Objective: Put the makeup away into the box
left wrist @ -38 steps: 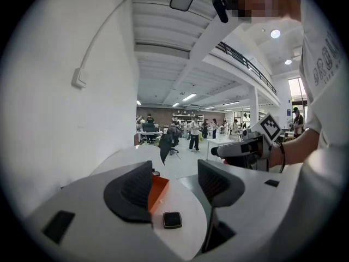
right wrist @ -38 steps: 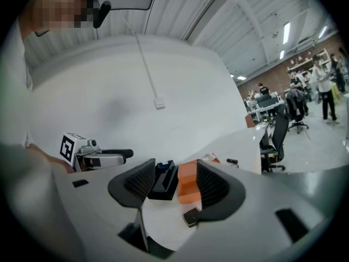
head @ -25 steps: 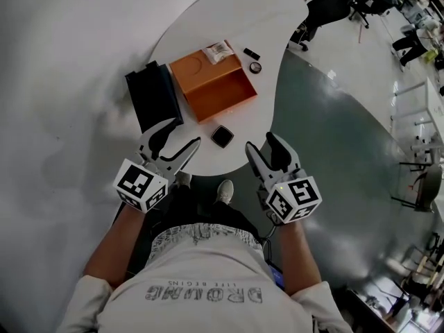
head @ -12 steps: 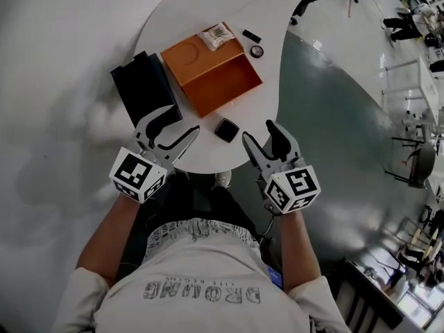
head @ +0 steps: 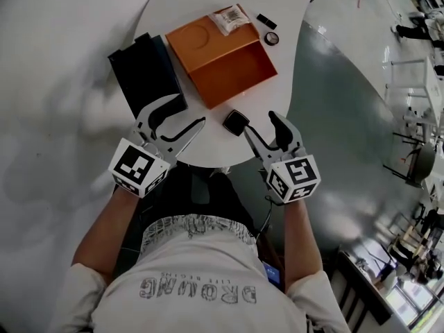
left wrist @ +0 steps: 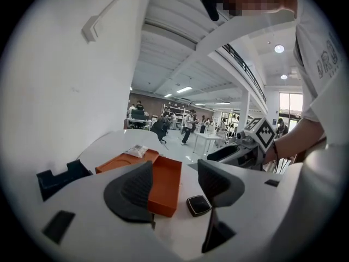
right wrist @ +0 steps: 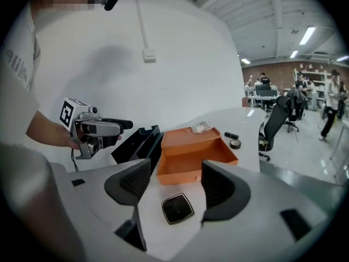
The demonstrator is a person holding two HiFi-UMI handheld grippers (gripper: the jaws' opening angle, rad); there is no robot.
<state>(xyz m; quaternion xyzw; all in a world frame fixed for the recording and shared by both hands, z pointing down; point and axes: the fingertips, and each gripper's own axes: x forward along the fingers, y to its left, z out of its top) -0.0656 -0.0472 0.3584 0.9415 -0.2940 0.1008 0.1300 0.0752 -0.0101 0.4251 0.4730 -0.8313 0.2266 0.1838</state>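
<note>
One black square compact (right wrist: 176,208) lies flat on the worktop (head: 210,143), just ahead of my right gripper (right wrist: 175,183), centred between its jaws, which have just been opening and grip nothing. My left gripper (head: 184,116), jaws also apart, sits farther off.
</note>
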